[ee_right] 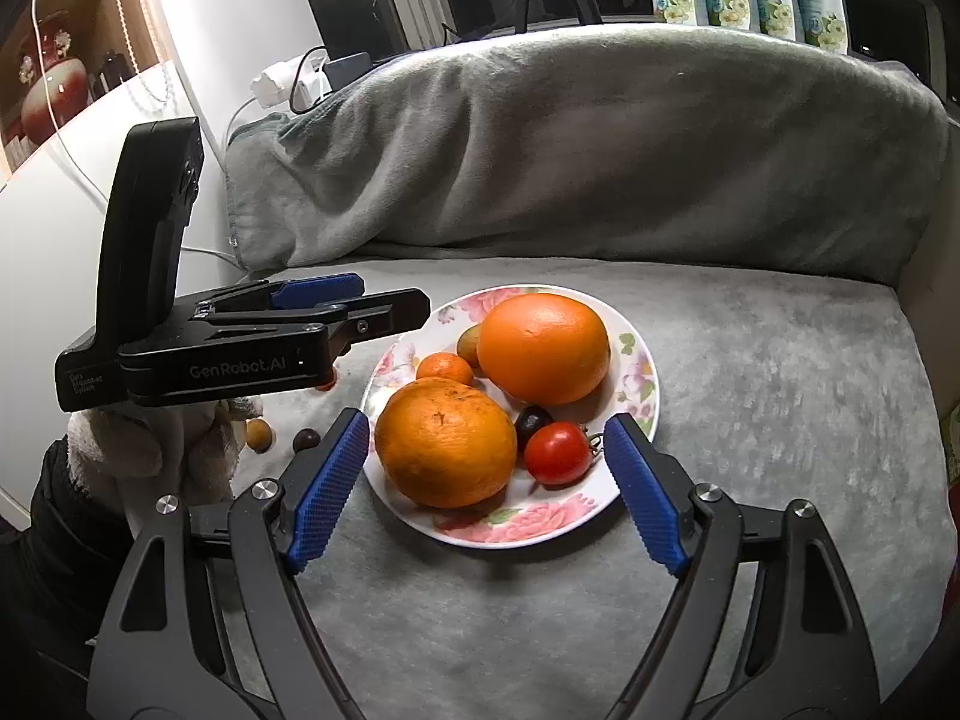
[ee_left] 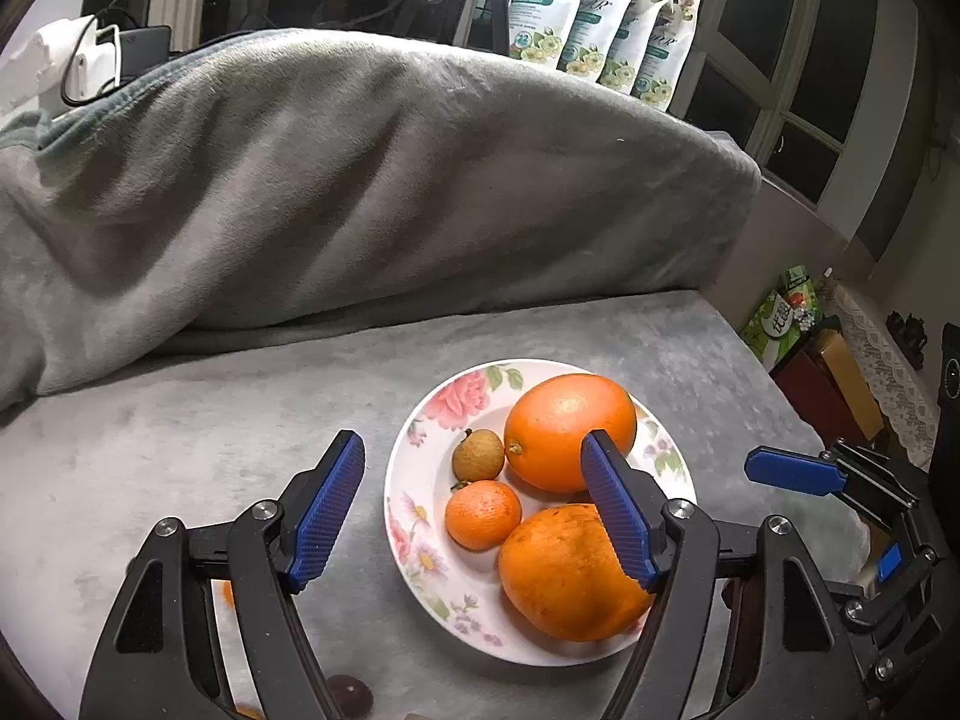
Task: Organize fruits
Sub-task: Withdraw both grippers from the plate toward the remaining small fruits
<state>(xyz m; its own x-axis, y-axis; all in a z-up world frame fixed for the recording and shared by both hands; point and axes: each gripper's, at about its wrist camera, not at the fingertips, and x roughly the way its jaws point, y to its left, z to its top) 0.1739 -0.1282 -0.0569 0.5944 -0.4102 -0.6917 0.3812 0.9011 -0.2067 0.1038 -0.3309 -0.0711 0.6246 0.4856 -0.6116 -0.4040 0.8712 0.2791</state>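
A grey blanket (ee_right: 600, 144) is heaped at twelve o'clock over the grey cushion (ee_right: 780, 408). On the cushion sits a floral plate (ee_right: 642, 372). It holds a big orange (ee_right: 543, 348) at one o'clock, a rougher orange (ee_right: 444, 441) at seven, a tomato (ee_right: 558, 453) at five, a mandarin (ee_right: 444, 369) at ten, a brown longan (ee_left: 478, 454) and a dark plum (ee_right: 533, 420). Off the plate at nine lie a small orange fruit (ee_right: 259, 434) and a dark one (ee_right: 306, 438). The left gripper (ee_left: 474, 510) and right gripper (ee_right: 489, 480) both gape wide, holding nothing.
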